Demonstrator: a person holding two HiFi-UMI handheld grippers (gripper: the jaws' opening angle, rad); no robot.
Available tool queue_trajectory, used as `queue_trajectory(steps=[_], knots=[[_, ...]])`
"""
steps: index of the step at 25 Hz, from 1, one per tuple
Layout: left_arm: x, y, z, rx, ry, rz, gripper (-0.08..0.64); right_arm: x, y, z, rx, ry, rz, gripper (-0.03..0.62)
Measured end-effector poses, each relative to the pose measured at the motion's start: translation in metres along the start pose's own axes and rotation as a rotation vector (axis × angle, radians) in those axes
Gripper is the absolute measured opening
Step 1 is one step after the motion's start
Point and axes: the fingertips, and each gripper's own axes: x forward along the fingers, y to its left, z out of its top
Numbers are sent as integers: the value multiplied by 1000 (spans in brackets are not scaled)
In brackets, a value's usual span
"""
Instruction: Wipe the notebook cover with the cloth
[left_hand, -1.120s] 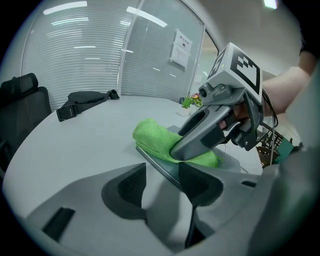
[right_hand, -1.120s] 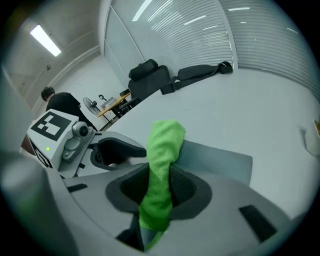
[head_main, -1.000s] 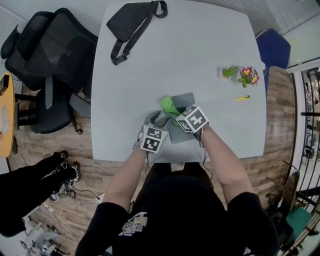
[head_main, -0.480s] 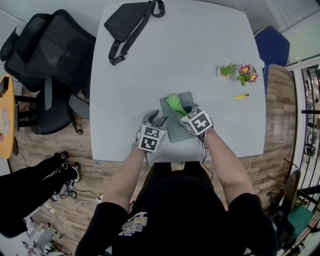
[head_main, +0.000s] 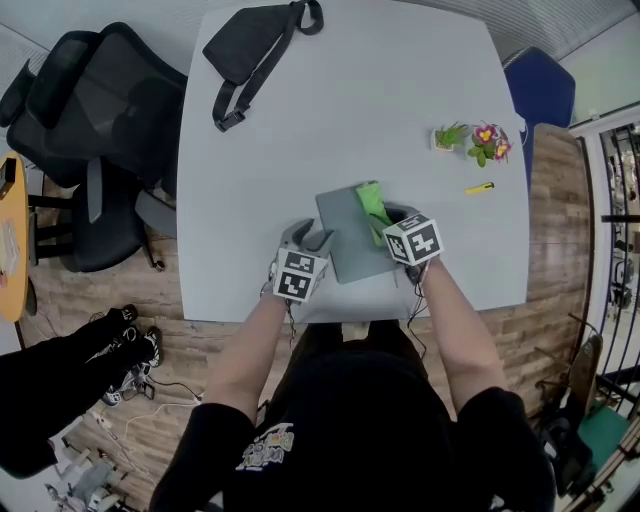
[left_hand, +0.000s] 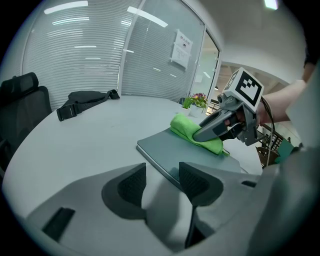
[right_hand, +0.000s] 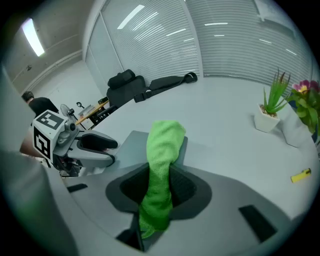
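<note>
I am holding two hand-held grippers over the pale bench (head_main: 350, 100). My right hand-held gripper (right_hand: 159, 187) is gripping the one green cloth (right_hand: 162, 145), its jaws closed on the bunched fabric. The free end of the cloth is lying on the far right part of the single grey notebook (head_main: 345, 235). The notebook is lying flat near the bench's front edge, between my two arms. My left hand-held gripper (left_hand: 162, 182) is resting low at the notebook's near left side. Its jaws are standing apart with nothing caught between them, and the notebook's edge is showing just past the gap. I cannot tell whether that gripper is touching the cover.

Farther back, one black bag (head_main: 255, 40) with a strap is lying at the far left of the bench. Two small potted plants are standing side by side at the right: one green (head_main: 450, 137), one with pink flowers (head_main: 490, 143). One small yellow object (head_main: 479, 188) is lying just in front of them.
</note>
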Motion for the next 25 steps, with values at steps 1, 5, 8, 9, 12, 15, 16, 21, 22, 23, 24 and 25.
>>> queue_trajectory(steps=[1, 5, 8, 9, 12, 15, 16, 21, 22, 23, 24, 25], knots=[[0, 0, 0, 0, -1, 0, 209, -2, -3, -2, 11, -1, -11, 109], [0, 0, -1, 3, 0, 0, 209, -10, -19, -11, 75, 5, -48, 109], [0, 0, -1, 3, 0, 1, 209, -14, -26, -16, 96, 11, -68, 109], [0, 0, -1, 3, 1, 1, 209, -16, -30, -17, 100, 12, -84, 110], [0, 1, 0, 3, 3, 1, 209, -22, -36, -19, 99, 0, -129, 109], [0, 1, 0, 2, 2, 1, 209, -25, -35, -18, 89, -21, -148, 109], [0, 1, 0, 3, 1, 1, 209, -26, -34, -18, 86, -28, -149, 109], [0, 1, 0, 6, 7, -1, 209, -28, -12, -10, 56, -51, -107, 109], [0, 1, 0, 5, 4, -2, 209, -27, -4, -9, 43, -51, -91, 109], [0, 1, 0, 5, 2, -3, 209, -25, 4, -8, 34, -51, -73, 109], [0, 1, 0, 4, 2, -3, 209, -24, 12, -8, 33, -53, -54, 109], [0, 0, 0, 2, 3, -2, 209, -22, 21, -7, 39, -56, -33, 109]])
